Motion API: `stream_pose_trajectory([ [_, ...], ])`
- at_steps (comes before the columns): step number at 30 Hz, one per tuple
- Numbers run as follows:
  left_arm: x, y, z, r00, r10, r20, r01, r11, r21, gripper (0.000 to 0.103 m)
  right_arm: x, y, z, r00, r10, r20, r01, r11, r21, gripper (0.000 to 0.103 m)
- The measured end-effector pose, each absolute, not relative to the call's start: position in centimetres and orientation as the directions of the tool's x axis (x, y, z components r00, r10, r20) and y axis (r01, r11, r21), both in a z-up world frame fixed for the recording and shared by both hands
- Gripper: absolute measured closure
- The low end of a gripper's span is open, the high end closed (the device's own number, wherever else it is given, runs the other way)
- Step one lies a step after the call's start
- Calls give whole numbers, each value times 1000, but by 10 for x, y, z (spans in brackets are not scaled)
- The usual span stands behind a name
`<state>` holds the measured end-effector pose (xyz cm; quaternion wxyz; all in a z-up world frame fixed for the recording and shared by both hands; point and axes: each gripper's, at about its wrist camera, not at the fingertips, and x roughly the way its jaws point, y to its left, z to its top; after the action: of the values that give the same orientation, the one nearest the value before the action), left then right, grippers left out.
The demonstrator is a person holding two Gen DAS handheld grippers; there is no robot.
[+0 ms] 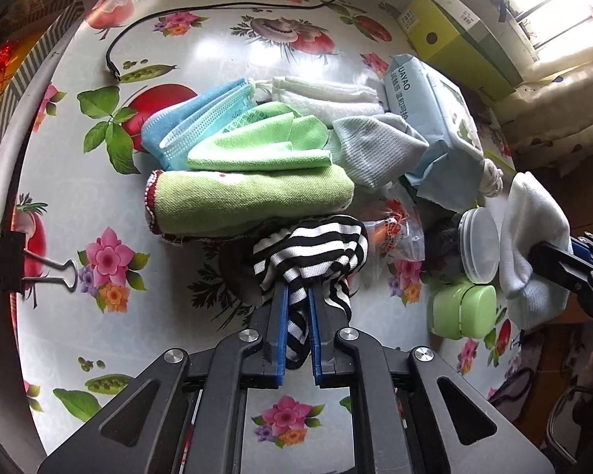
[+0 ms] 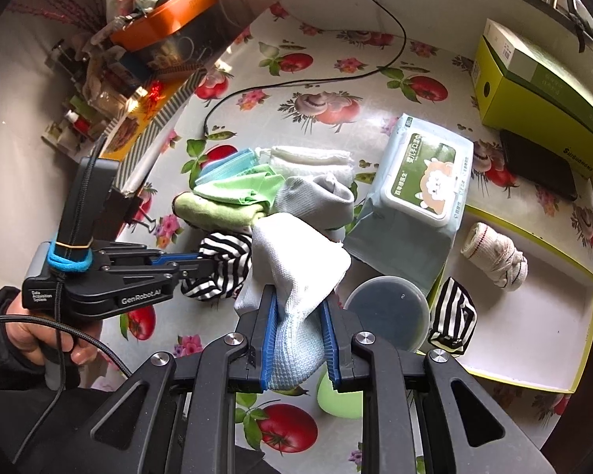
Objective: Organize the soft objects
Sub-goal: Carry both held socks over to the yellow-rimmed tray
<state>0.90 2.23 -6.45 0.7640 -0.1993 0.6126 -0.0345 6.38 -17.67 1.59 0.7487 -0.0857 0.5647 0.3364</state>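
My left gripper (image 1: 298, 288) is shut on a black-and-white striped sock (image 1: 312, 249), which bunches up above the fingertips just in front of a folded green towel (image 1: 249, 197). In the right wrist view the same gripper (image 2: 201, 262) comes in from the left with the sock (image 2: 225, 264). My right gripper (image 2: 298, 296) is shut on a white and pale blue sock (image 2: 296, 260), held above the table. Behind lie a light green cloth (image 1: 265, 142), a blue mask (image 1: 201, 118), a grey sock (image 1: 375, 146) and a white cloth (image 1: 324, 94).
A shallow yellow-edged tray (image 2: 533, 335) at the right holds a rolled white sock (image 2: 494, 256) and a second striped sock (image 2: 452, 316). A wipes pack (image 2: 419, 185), a round lidded tub (image 2: 391, 316) and a green jar (image 1: 462, 308) crowd the middle. A black cable (image 2: 296, 83) crosses behind.
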Motion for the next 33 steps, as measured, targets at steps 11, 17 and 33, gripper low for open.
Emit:
stream_pose_trajectory([
  [11, 12, 14, -30, 305, -302, -903, -165, 917, -362, 93, 74, -218, 25, 195, 412, -890, -529, 808, 259, 83],
  [17, 26, -7, -11, 325, -308, -894, -115, 926, -361, 93, 80, -248, 26, 230, 408, -883, -470, 842, 266, 83],
  [33, 63, -66, 14, 322, -337, -885, 22, 937, -349, 93, 95, -329, 19, 300, 373, -878, -302, 910, 284, 83],
])
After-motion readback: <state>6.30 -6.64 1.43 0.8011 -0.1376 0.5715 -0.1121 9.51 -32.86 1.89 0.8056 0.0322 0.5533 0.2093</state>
